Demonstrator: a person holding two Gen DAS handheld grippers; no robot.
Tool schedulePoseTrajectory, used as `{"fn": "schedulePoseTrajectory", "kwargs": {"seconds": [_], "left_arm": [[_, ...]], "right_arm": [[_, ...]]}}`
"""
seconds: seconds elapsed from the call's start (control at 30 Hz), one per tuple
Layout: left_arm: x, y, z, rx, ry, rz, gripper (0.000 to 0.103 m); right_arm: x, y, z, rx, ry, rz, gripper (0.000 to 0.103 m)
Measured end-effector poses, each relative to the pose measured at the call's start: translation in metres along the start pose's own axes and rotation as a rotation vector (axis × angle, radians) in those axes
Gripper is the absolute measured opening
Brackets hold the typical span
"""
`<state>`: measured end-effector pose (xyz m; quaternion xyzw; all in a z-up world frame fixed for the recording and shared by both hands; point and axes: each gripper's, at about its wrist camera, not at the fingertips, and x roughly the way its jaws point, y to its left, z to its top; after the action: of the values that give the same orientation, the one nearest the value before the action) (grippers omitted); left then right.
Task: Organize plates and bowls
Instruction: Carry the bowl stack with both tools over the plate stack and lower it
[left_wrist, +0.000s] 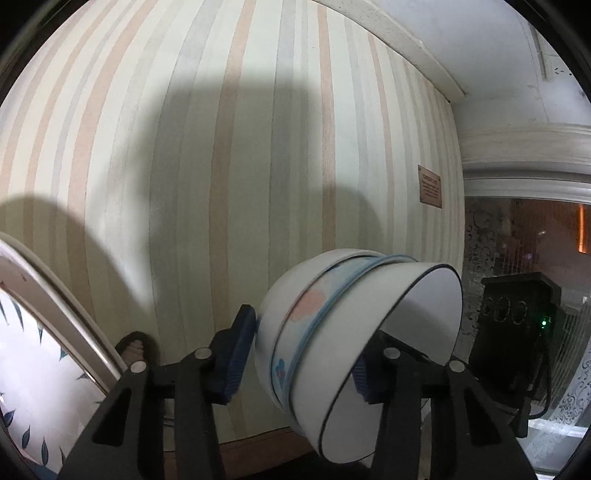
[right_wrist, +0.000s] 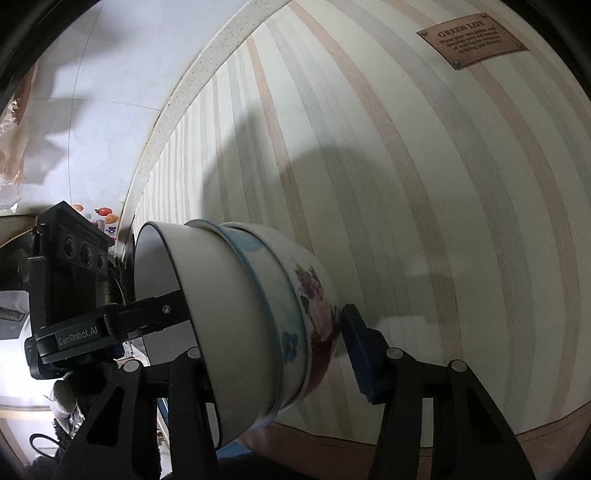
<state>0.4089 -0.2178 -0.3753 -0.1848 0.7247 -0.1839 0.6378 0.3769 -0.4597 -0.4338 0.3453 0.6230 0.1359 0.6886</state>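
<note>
A nested stack of three white bowls (left_wrist: 332, 332) is held on its side in the air between both grippers. The inner bowl has a thin dark rim, the middle one a blue rim and blue flower, the outer one pink flowers (right_wrist: 314, 306). My left gripper (left_wrist: 299, 354) is shut on the stack, one blue pad against the outer bowl's base, the other inside the inner bowl. My right gripper (right_wrist: 280, 354) is shut on the same stack (right_wrist: 251, 317), its left finger inside the bowl and its right pad by the base. The left gripper's body (right_wrist: 74, 295) shows at left in the right wrist view.
A striped surface (left_wrist: 240, 147) fills both views, with a brown plaque (right_wrist: 472, 38). A leaf-patterned plate's rim (left_wrist: 55, 295) lies at lower left in the left wrist view. The right gripper's black body (left_wrist: 513, 325) sits at the right there.
</note>
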Motion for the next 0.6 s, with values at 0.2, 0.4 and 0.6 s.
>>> {"fn": "schedulePoseTrajectory", "kwargs": {"seconds": [0.2,0.4,0.6], "left_arm": [[-0.011,-0.002,-0.007,-0.010,-0.020,0.024,0.043],[-0.026,0.000,-0.007,-0.003,-0.063,0.026,0.043],[-0.060,0.010,-0.007,0.013,-0.091,0.014,0.043]], "right_arm": [[-0.002,0.007,0.002,-0.023,0.021,0.002,0.054],[-0.003,0.028,0.008,-0.088,0.011,-0.019,0.053],[-0.008,0.063,0.007,-0.123,-0.005,-0.022,0.053]]}}
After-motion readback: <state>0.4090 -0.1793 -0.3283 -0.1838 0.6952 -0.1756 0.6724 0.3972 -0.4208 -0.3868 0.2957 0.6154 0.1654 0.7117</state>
